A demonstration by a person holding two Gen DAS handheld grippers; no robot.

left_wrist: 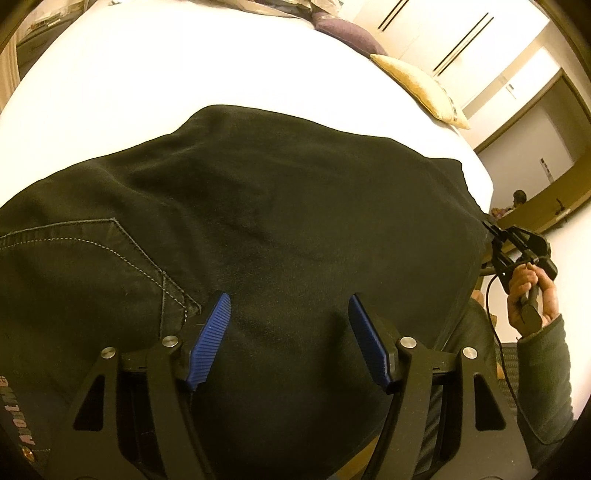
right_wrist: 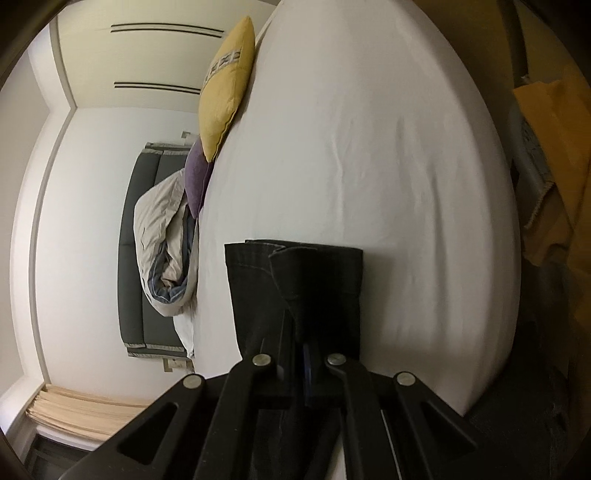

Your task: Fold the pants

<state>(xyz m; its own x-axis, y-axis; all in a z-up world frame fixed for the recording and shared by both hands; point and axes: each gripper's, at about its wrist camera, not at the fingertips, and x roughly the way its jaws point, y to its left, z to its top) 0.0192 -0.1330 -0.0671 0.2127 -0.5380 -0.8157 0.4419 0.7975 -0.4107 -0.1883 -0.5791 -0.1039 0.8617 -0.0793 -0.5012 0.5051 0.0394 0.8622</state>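
Observation:
Black pants (left_wrist: 258, 206) lie spread on a white bed (left_wrist: 147, 74), back pocket stitching at the left. My left gripper (left_wrist: 290, 306) is open, its blue pads (left_wrist: 212, 332) hovering just above the fabric near the bed's near edge. My right gripper (left_wrist: 495, 236) shows at the right edge of the left wrist view, pinching the pants' edge. In the right wrist view, my right gripper (right_wrist: 303, 354) is shut on the pants (right_wrist: 295, 288), whose hem end lies on the white bed (right_wrist: 369, 147).
A yellow pillow (left_wrist: 417, 85) and a purple pillow (left_wrist: 347, 35) lie at the bed's far side; both show in the right wrist view, yellow (right_wrist: 225, 85) and purple (right_wrist: 197, 173). A crumpled duvet (right_wrist: 166, 240) lies beside them. Yellow cloth (right_wrist: 554, 166) hangs right.

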